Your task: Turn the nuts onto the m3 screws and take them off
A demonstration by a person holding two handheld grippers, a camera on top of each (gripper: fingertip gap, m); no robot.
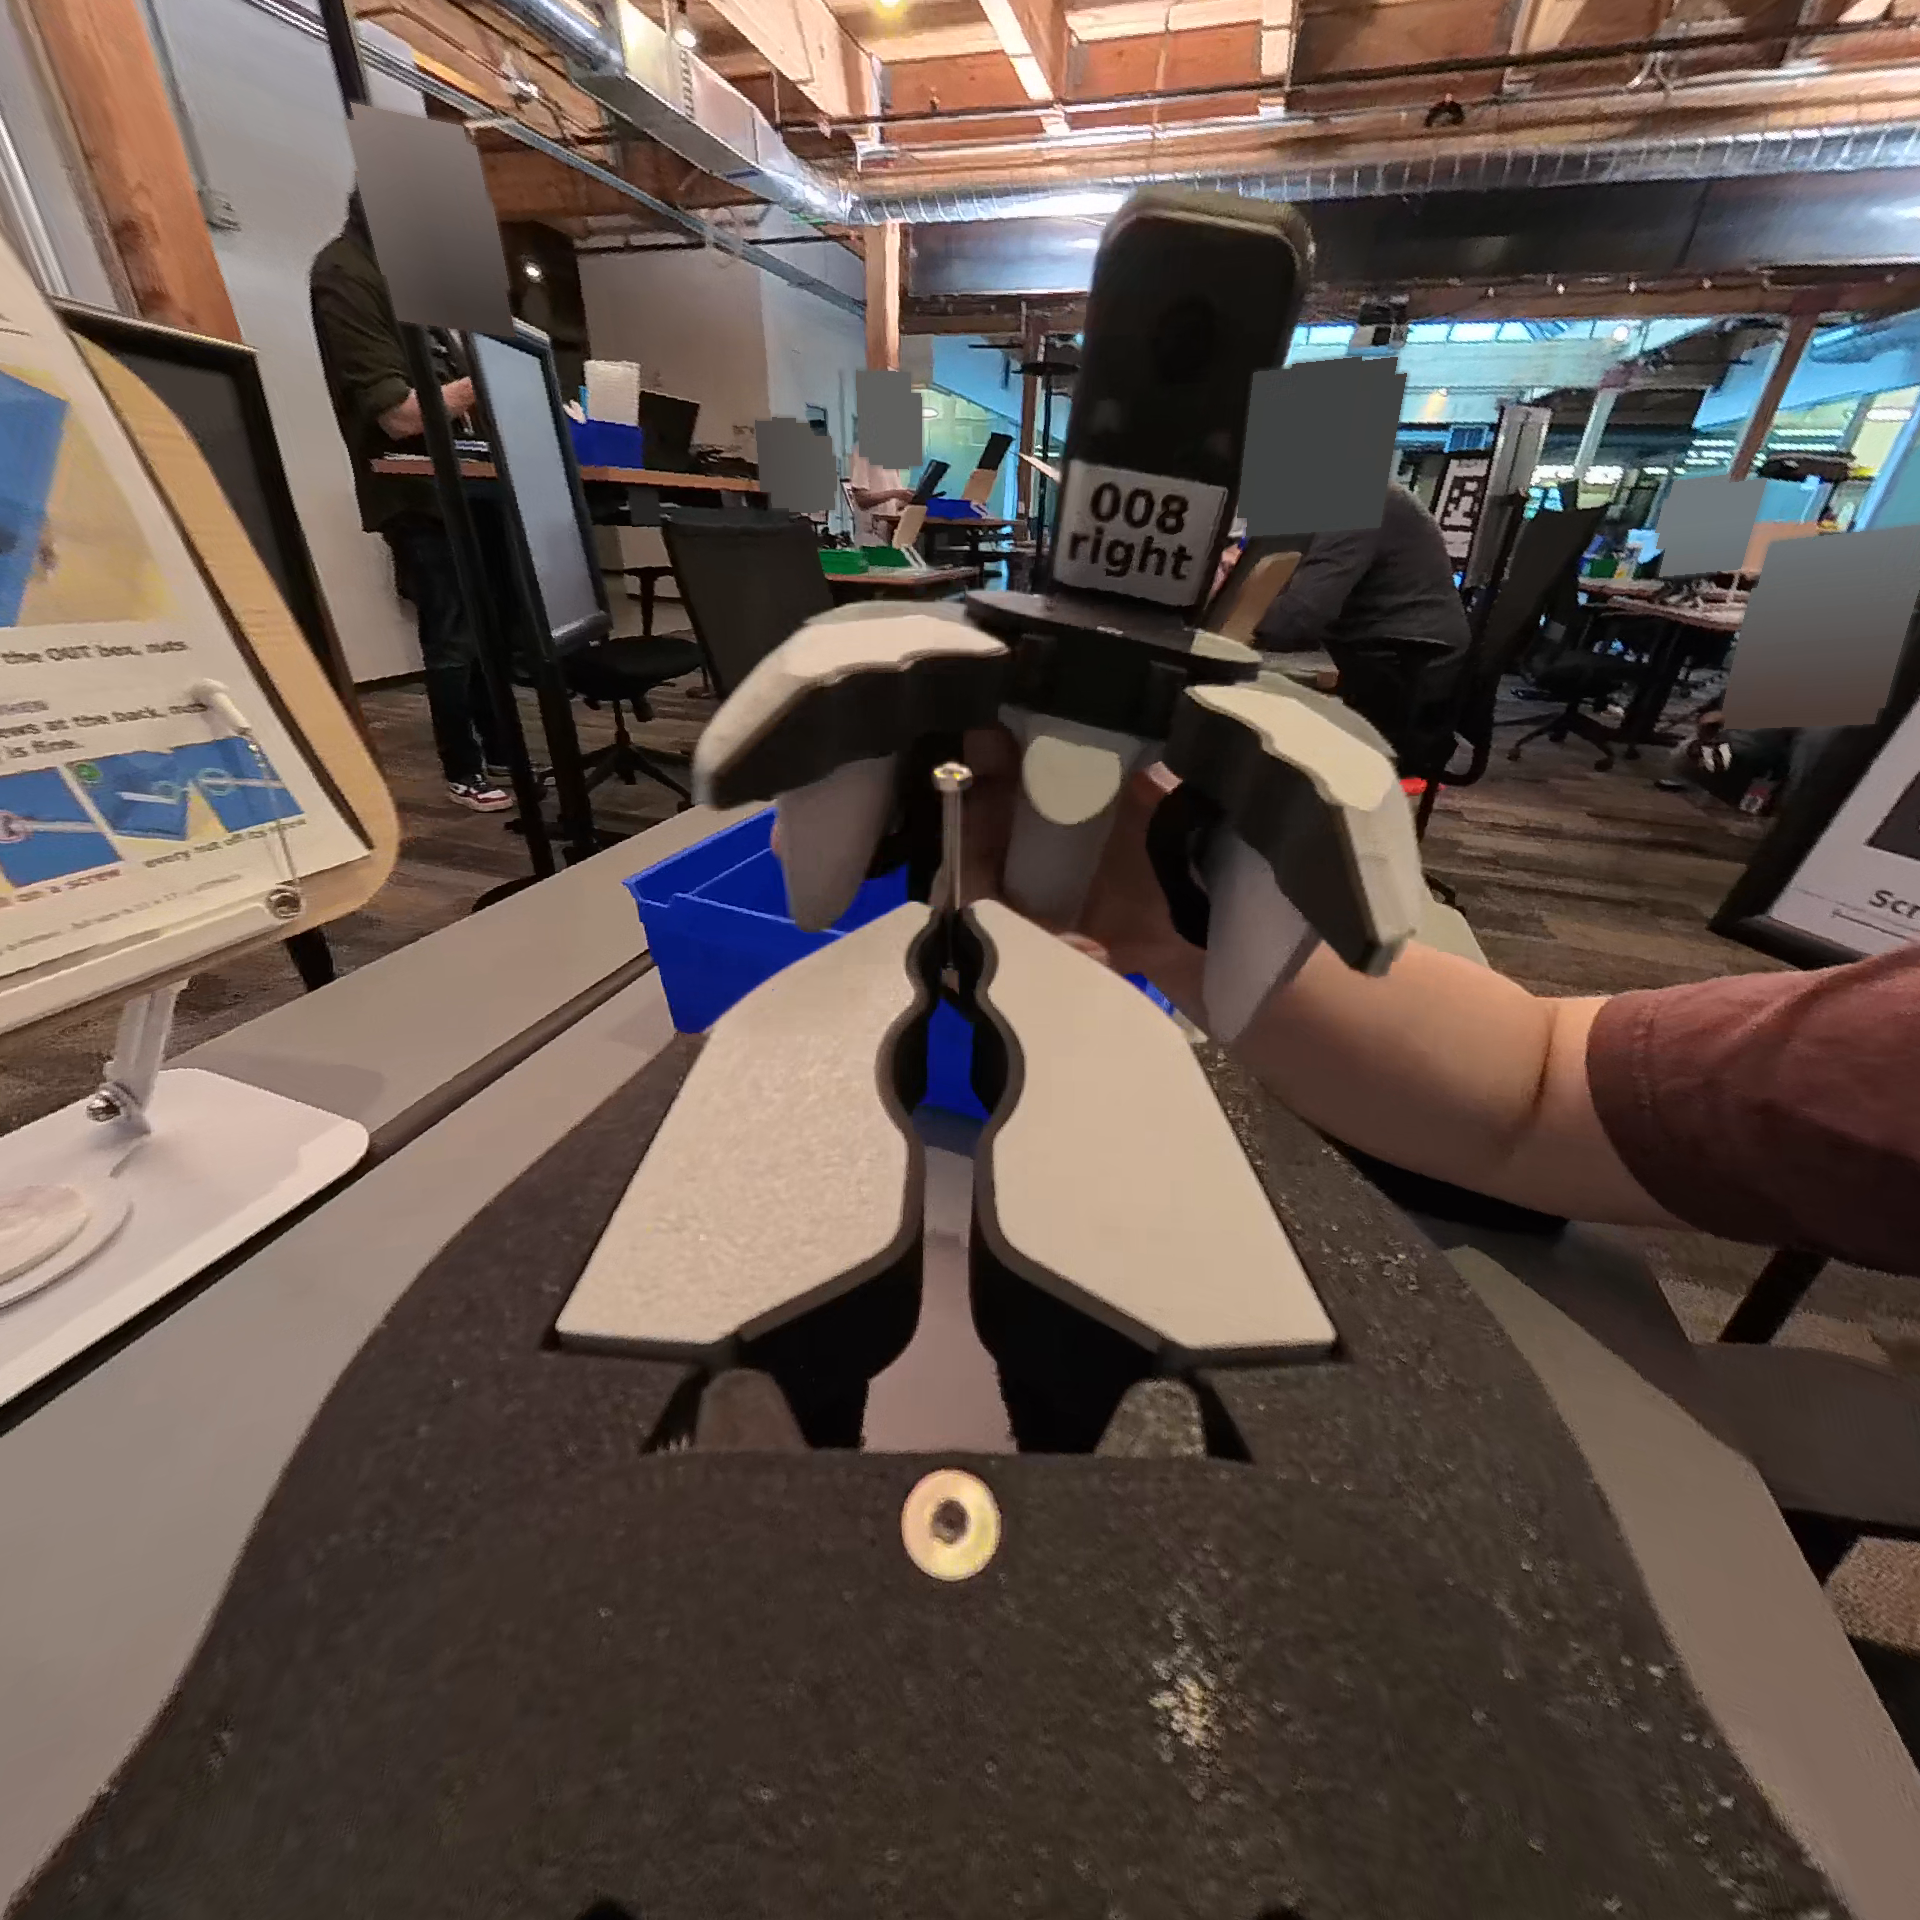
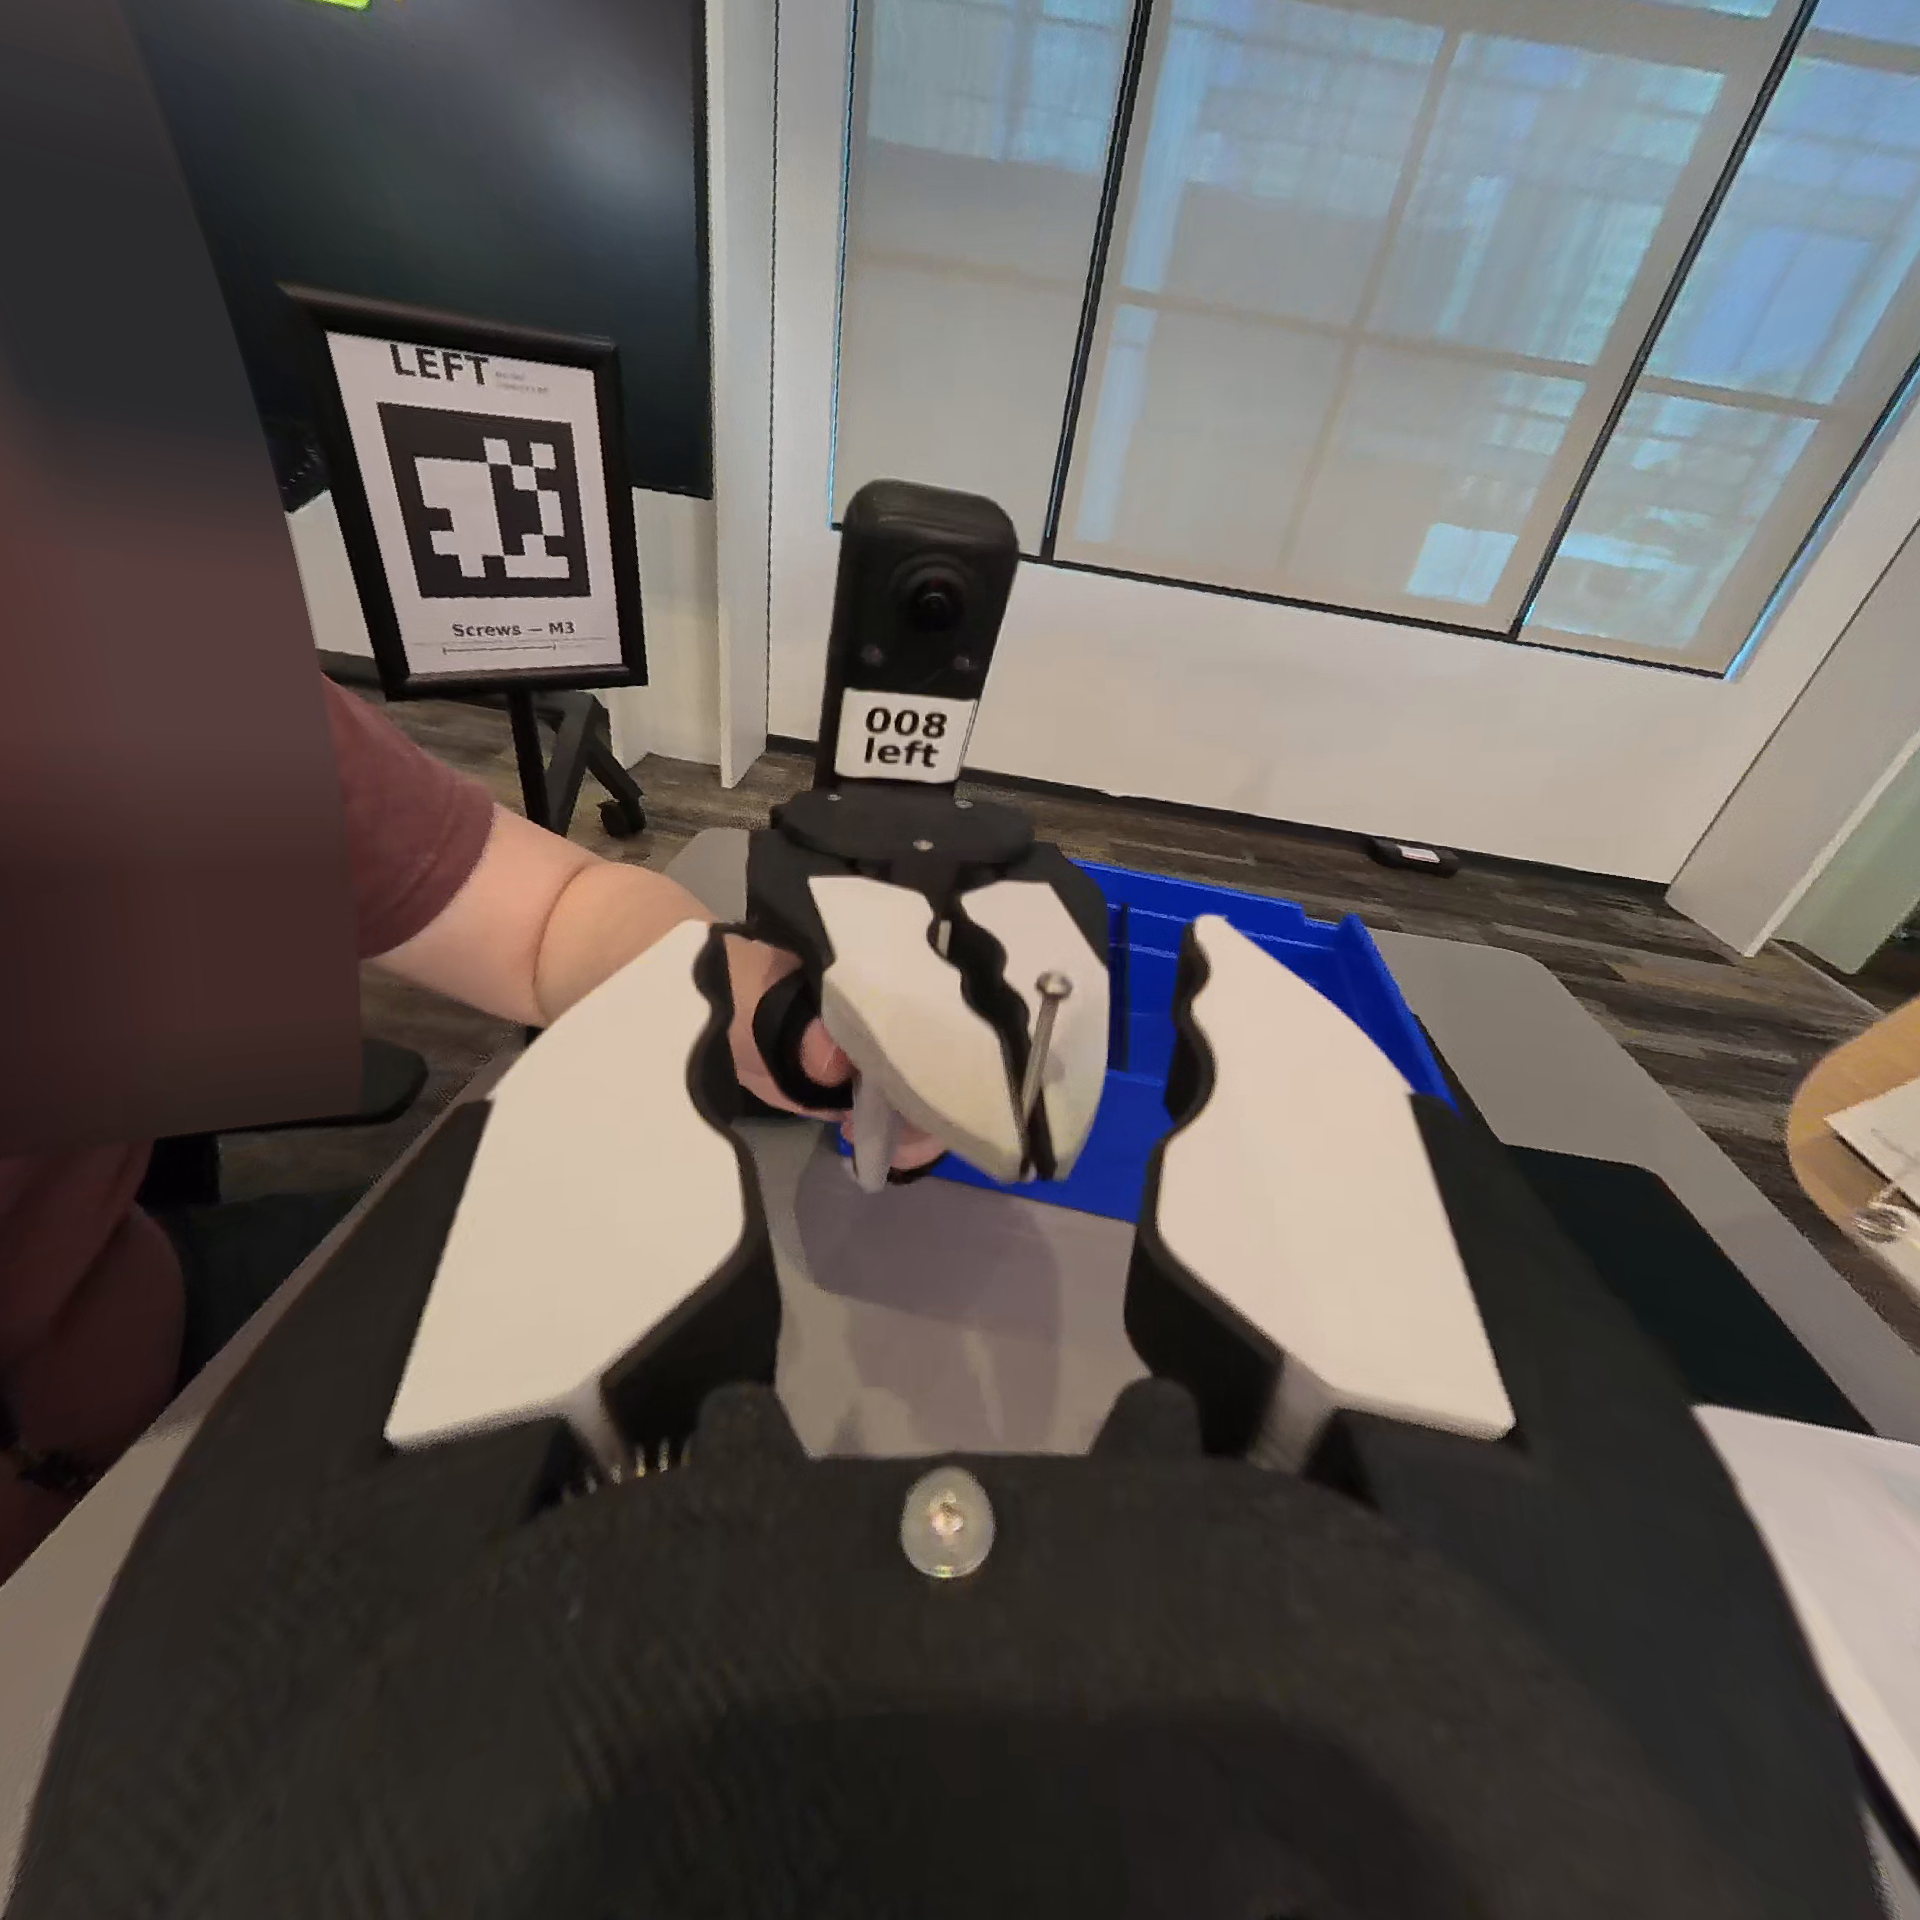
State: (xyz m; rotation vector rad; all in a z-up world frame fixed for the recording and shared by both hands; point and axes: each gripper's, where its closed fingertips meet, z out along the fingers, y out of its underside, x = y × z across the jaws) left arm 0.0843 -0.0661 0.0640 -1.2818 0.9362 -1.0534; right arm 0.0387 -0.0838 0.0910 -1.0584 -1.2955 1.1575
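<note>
My left gripper (image 1: 951,920) is shut on the lower end of a thin metal screw (image 1: 950,852), which stands upright with its head at the top. No nut shows clearly on it. My right gripper (image 1: 1029,914) faces it from just behind, jaws wide open and empty, one finger on each side of the screw. In the right wrist view my right gripper (image 2: 951,951) is spread wide, and the left gripper (image 2: 1034,1164) holds the screw (image 2: 1039,1049) between its fingers. A blue bin (image 1: 727,935) sits on the table behind both grippers.
A grey table (image 1: 312,1039) lies under the grippers. An instruction sheet on a wooden stand (image 1: 156,675) is at the left. The blue bin (image 2: 1299,956) has dividers. A framed marker sign (image 2: 488,499) stands on the floor. People sit at desks far behind. Left tips to right tips: about 4 cm.
</note>
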